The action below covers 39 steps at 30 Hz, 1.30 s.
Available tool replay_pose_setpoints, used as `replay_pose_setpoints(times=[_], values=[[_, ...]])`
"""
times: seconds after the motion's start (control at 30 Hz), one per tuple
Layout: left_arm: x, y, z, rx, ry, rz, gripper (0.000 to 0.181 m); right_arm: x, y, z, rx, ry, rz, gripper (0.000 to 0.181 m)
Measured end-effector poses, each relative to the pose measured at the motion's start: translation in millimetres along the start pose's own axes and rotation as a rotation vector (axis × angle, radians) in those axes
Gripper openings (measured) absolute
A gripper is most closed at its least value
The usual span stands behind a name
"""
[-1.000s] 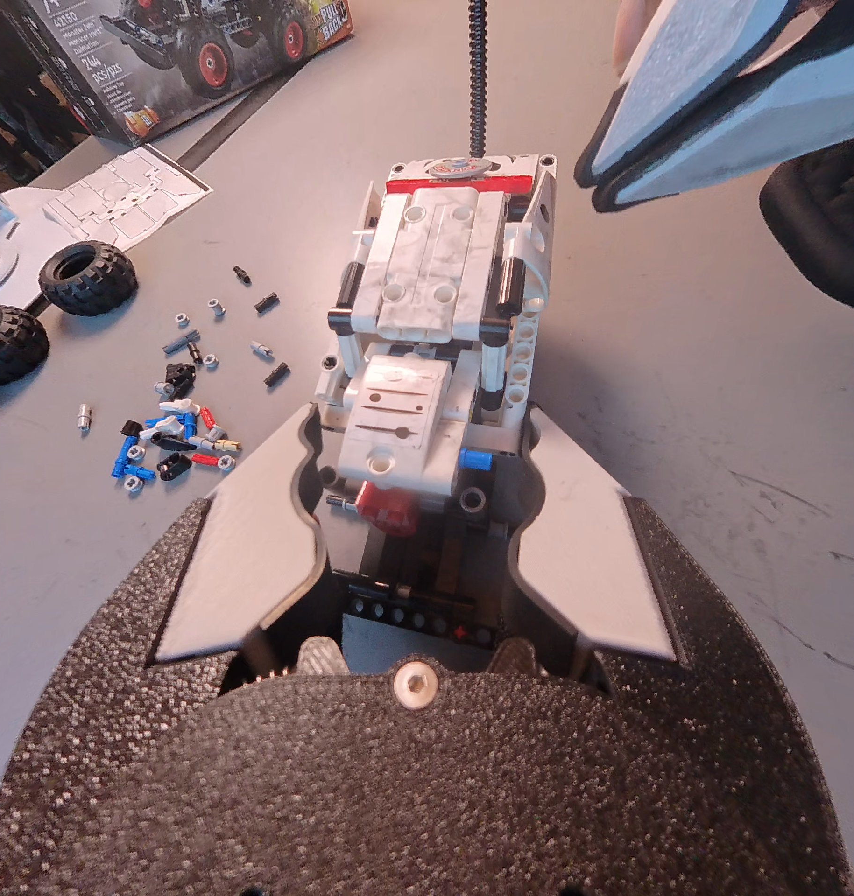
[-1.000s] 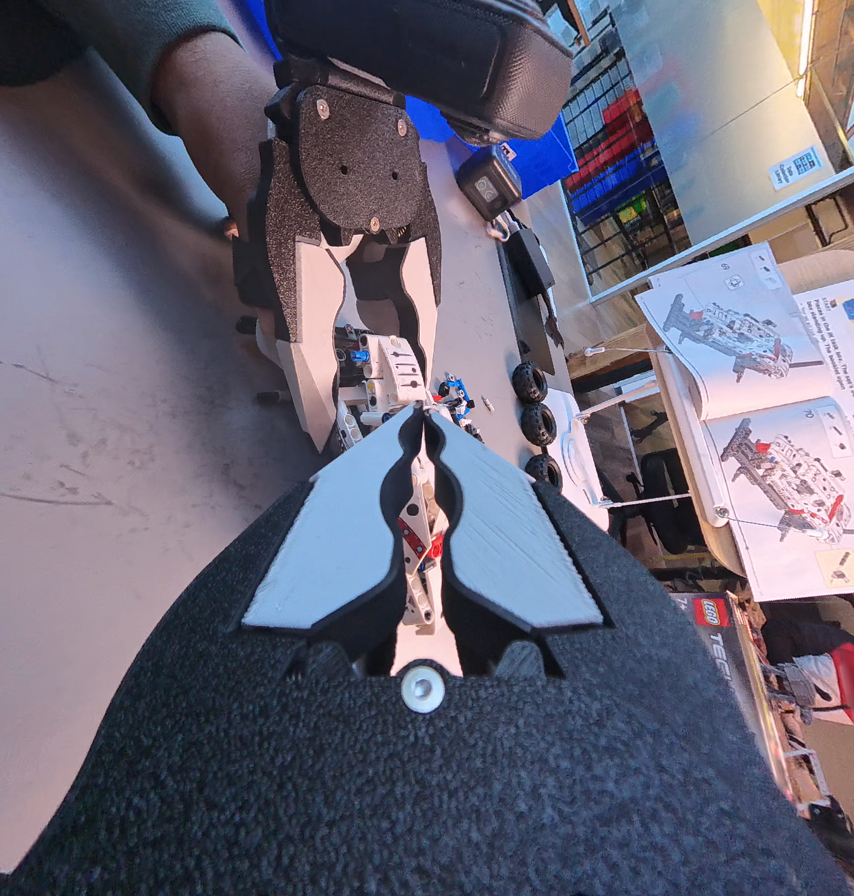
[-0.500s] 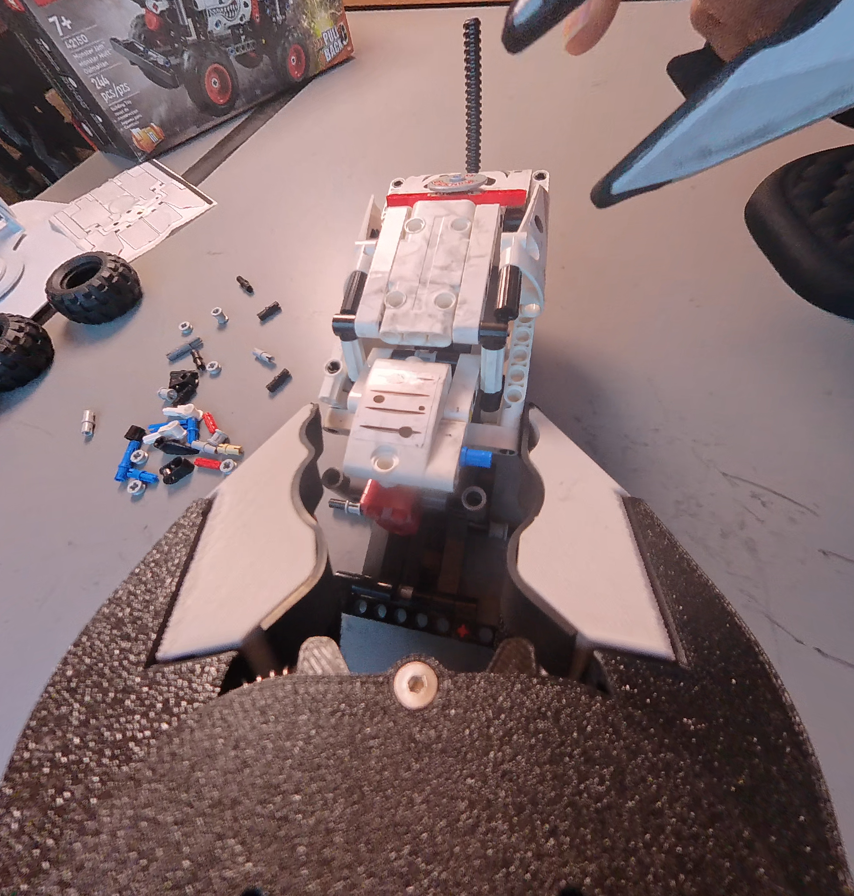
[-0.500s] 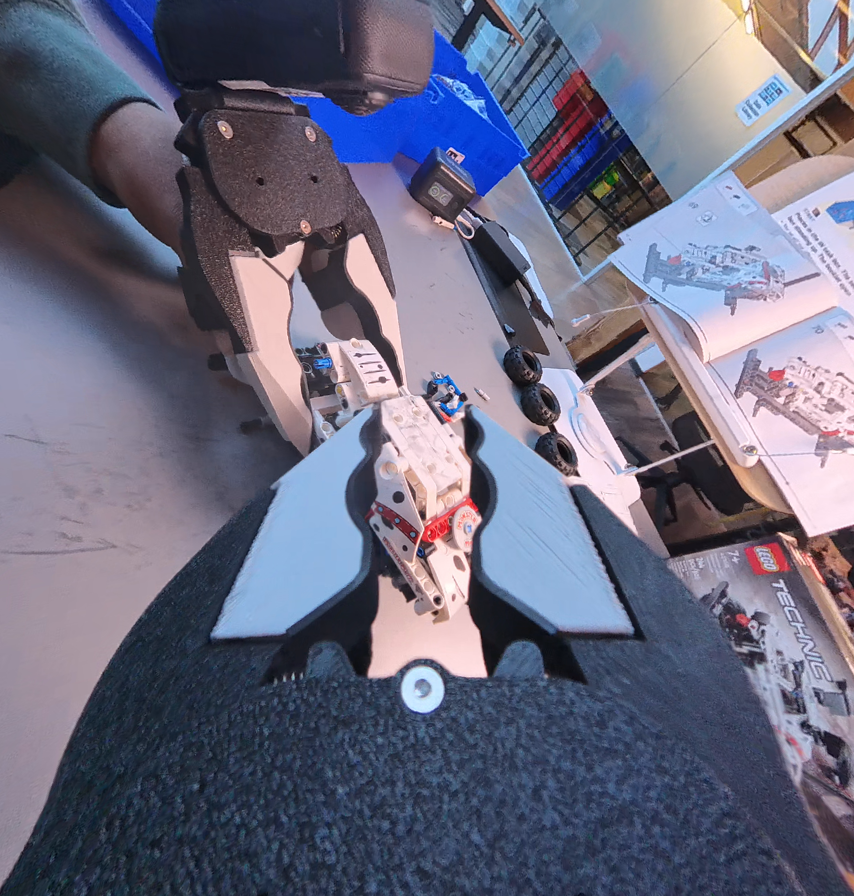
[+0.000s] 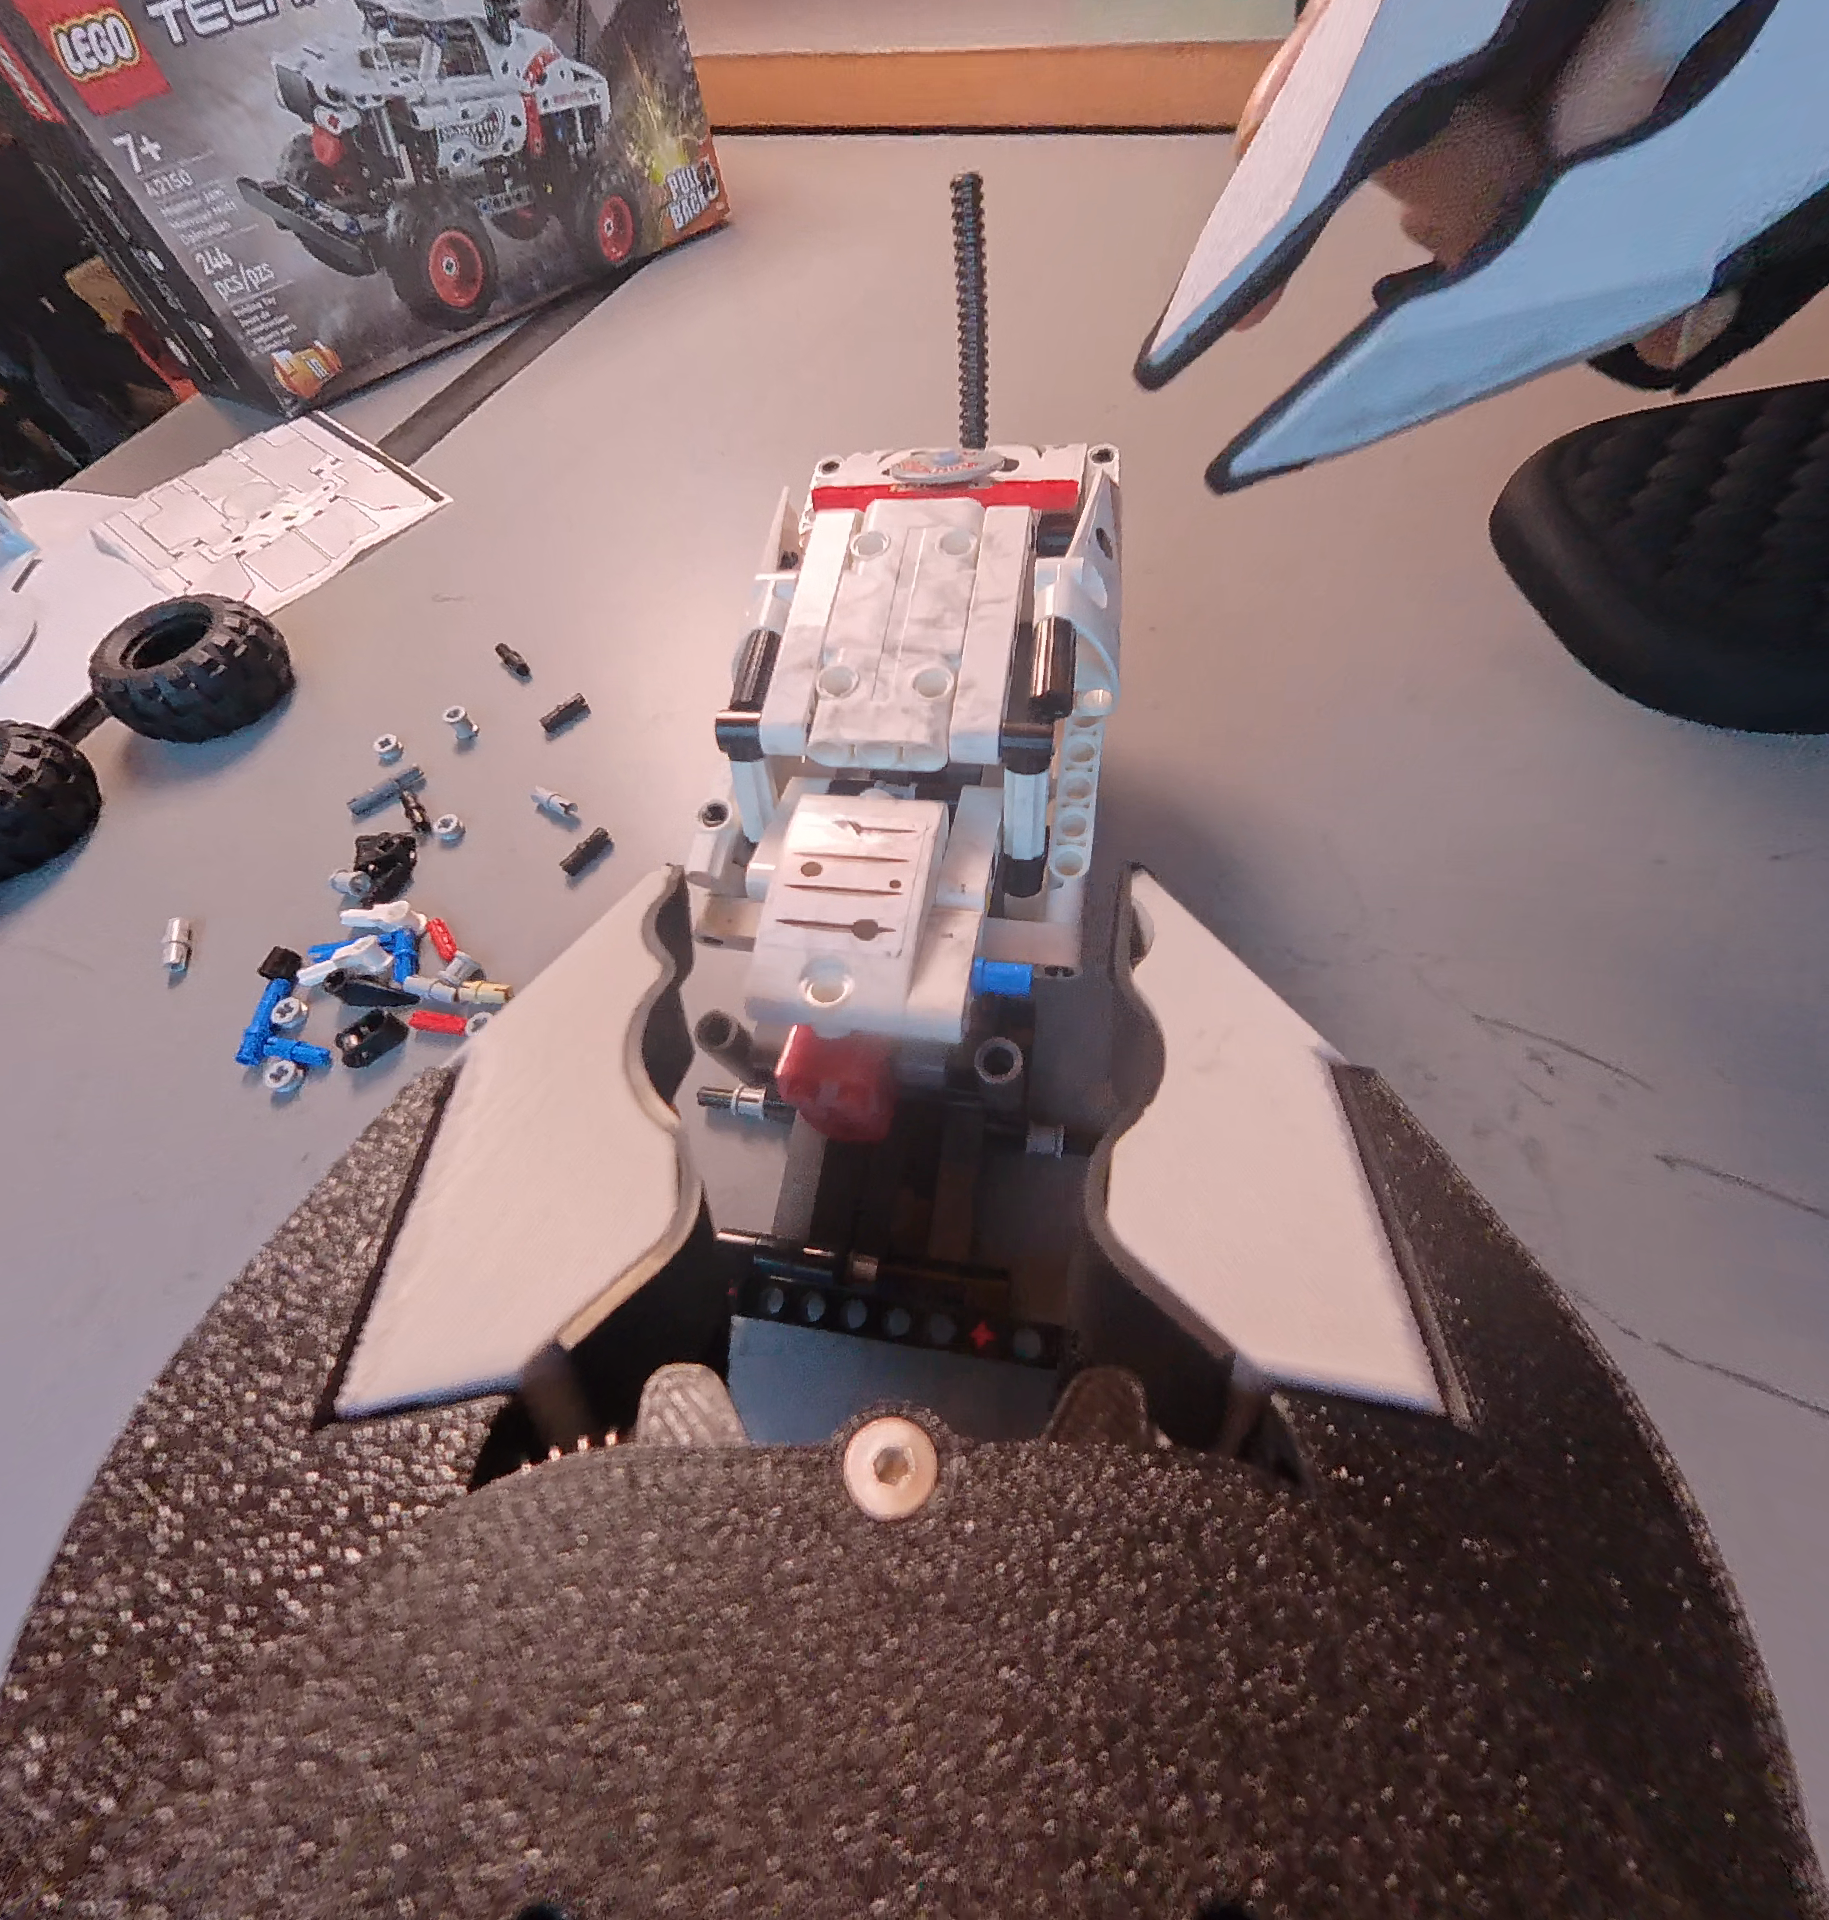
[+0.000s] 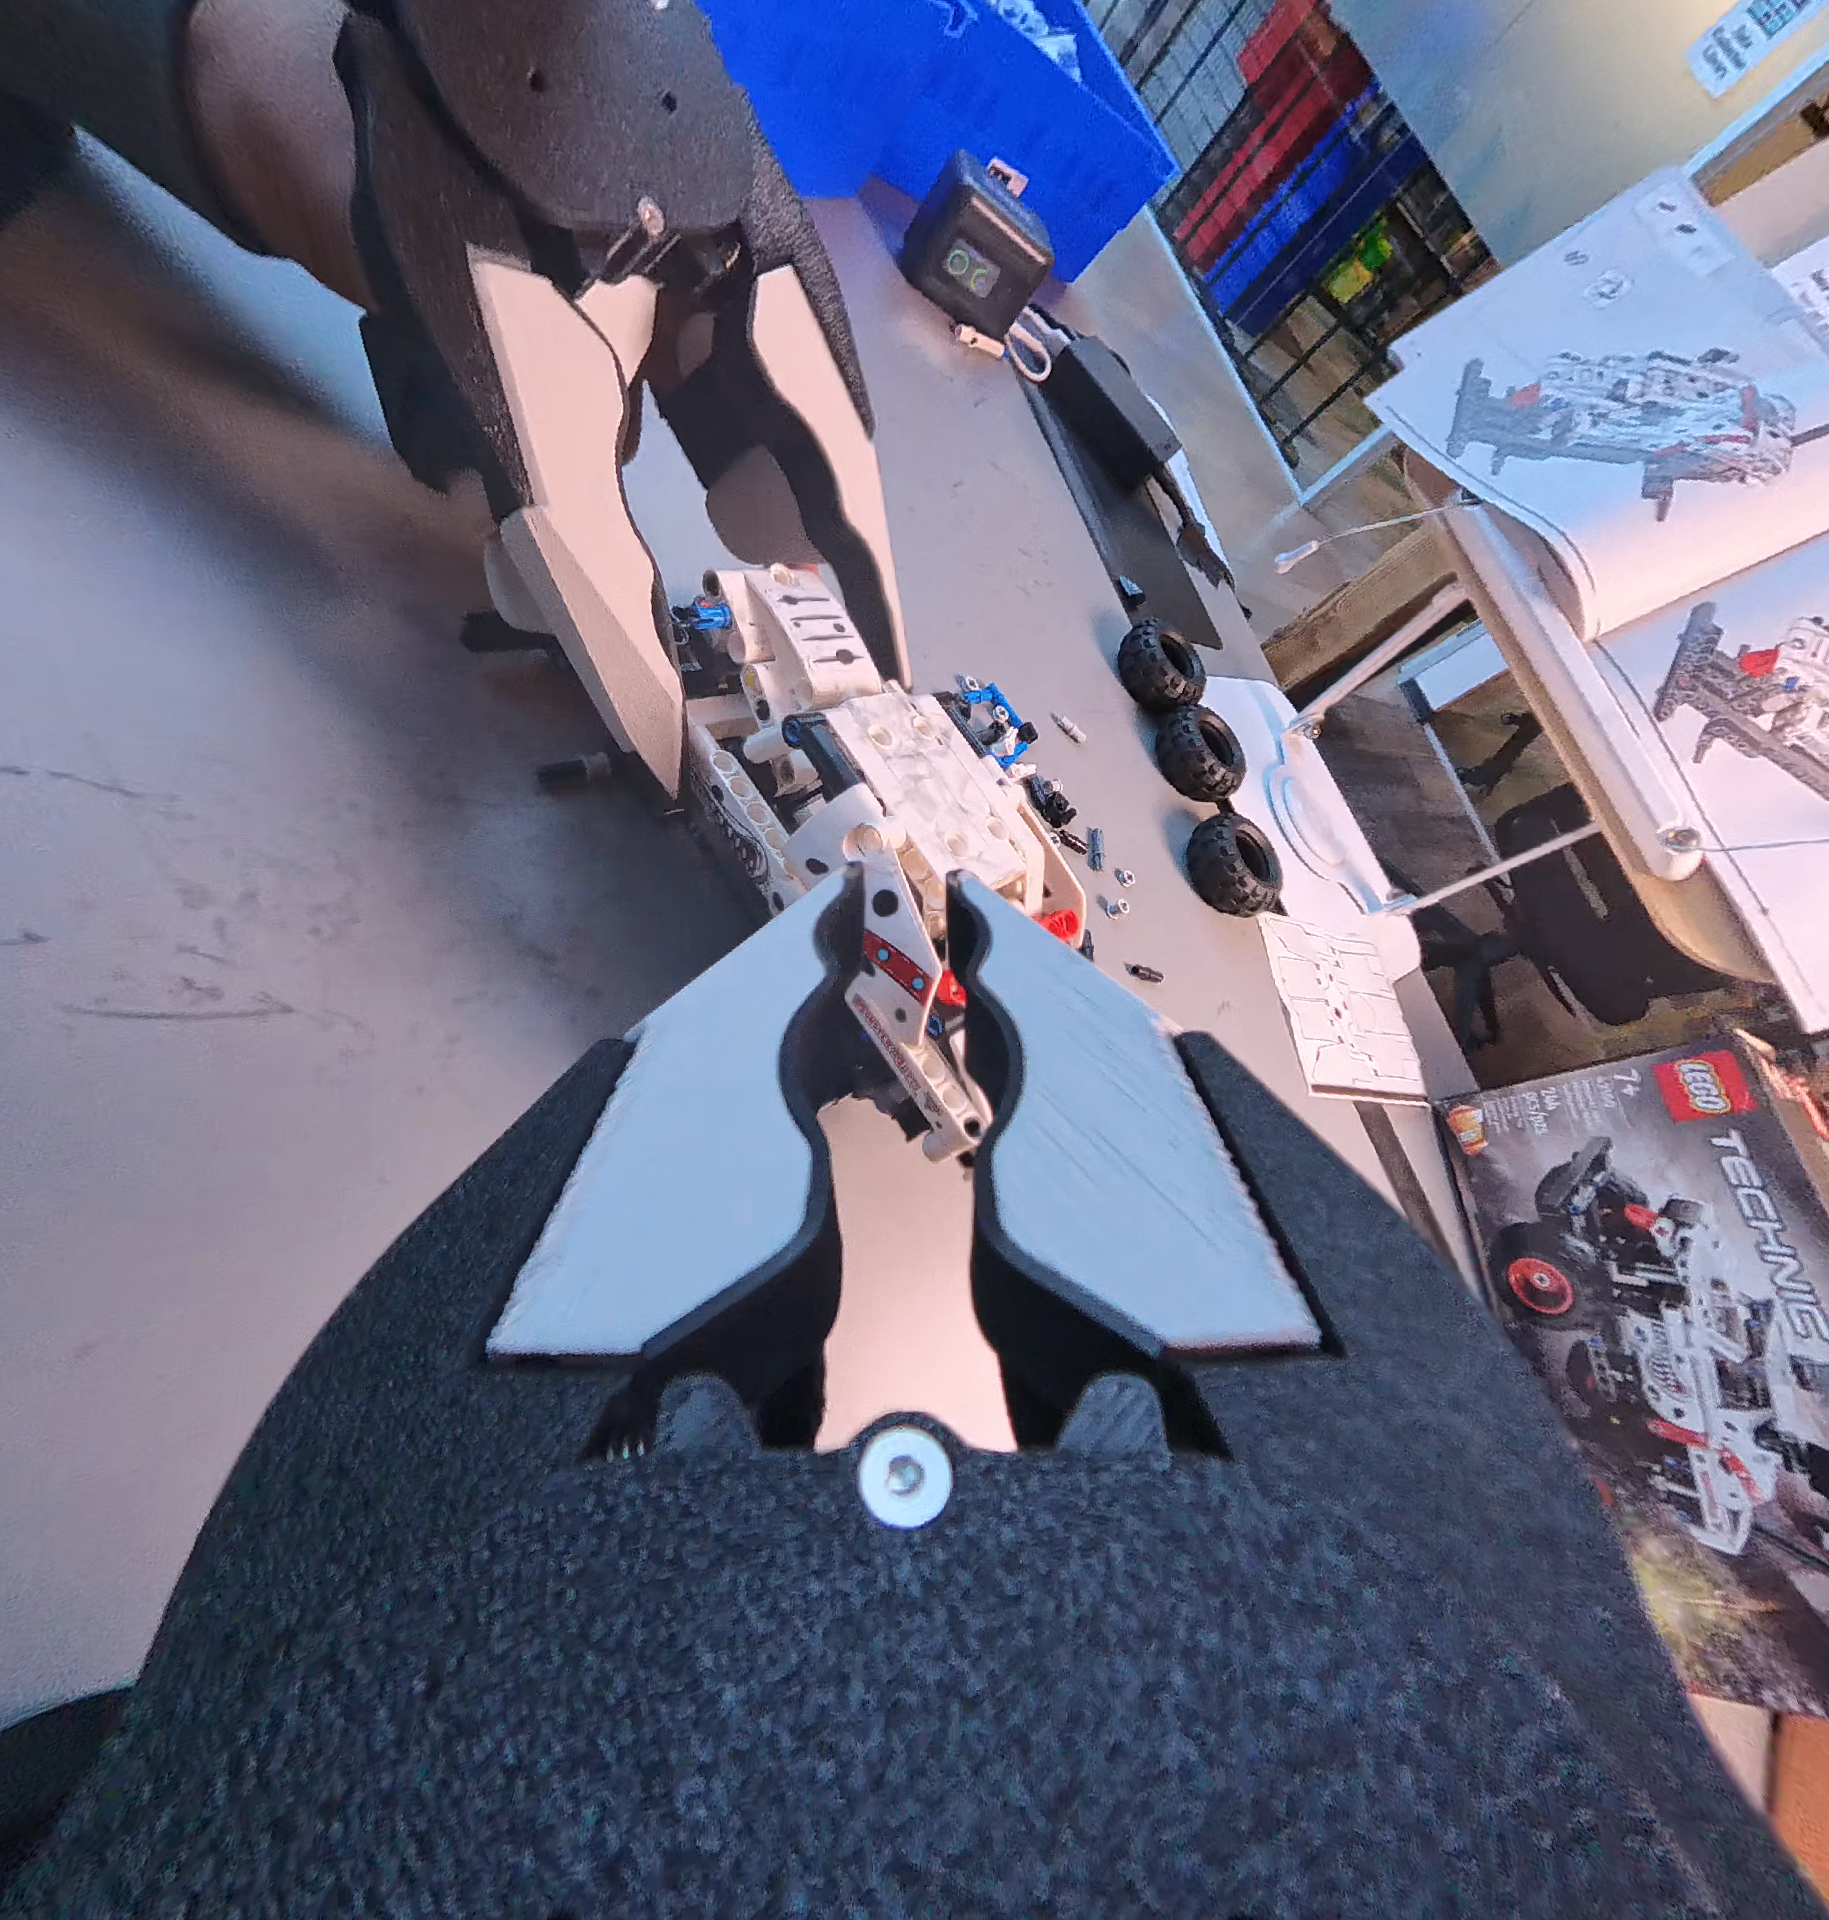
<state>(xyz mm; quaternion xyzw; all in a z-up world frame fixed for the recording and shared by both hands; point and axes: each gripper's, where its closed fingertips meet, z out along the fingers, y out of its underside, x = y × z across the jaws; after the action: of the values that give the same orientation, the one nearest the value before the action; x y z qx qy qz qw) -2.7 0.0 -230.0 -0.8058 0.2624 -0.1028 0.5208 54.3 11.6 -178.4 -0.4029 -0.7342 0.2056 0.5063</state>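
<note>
Left gripper [image 5: 894, 997] — jaws standing wide, straddling the front end of the white brick-built truck [image 5: 920, 748] sitting on the grey counter [image 5: 1409, 935]; contact with its sides cannot be told. Right gripper [image 6: 902, 914] — jaws standing slightly apart; in the left wrist view it is hovering empty above and beside the truck's rear end. Loose small parts [image 5: 370, 966] and black tyres [image 5: 191, 668] are lying beside the truck, the set's box [image 5: 370, 187] beyond.
</note>
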Motion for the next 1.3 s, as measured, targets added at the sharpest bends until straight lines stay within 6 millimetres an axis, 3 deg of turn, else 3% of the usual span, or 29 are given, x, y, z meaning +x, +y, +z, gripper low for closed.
replay_pose_setpoints(times=[0.3,0.67,0.97,1.23,1.3], values=[[-3,-9,14,-0.016,-0.029,0.043,0.086,-8,8,26,-0.109,-0.041,-0.139,0.021],[-2,-4,21,-0.081,-0.024,0.099,0.082,-12,14,20,-0.164,-0.286,-0.103,0.009],[1,-3,19,-0.087,-0.002,0.127,0.082,-29,8,-4,-0.069,-0.585,0.032,0.006],[4,-4,19,-0.078,-0.001,0.134,0.081,-28,9,-10,0.009,-0.476,0.057,0.011],[4,-3,18,-0.074,0.006,0.133,0.081,-25,16,-12,-0.015,-0.435,0.033,0.025]])
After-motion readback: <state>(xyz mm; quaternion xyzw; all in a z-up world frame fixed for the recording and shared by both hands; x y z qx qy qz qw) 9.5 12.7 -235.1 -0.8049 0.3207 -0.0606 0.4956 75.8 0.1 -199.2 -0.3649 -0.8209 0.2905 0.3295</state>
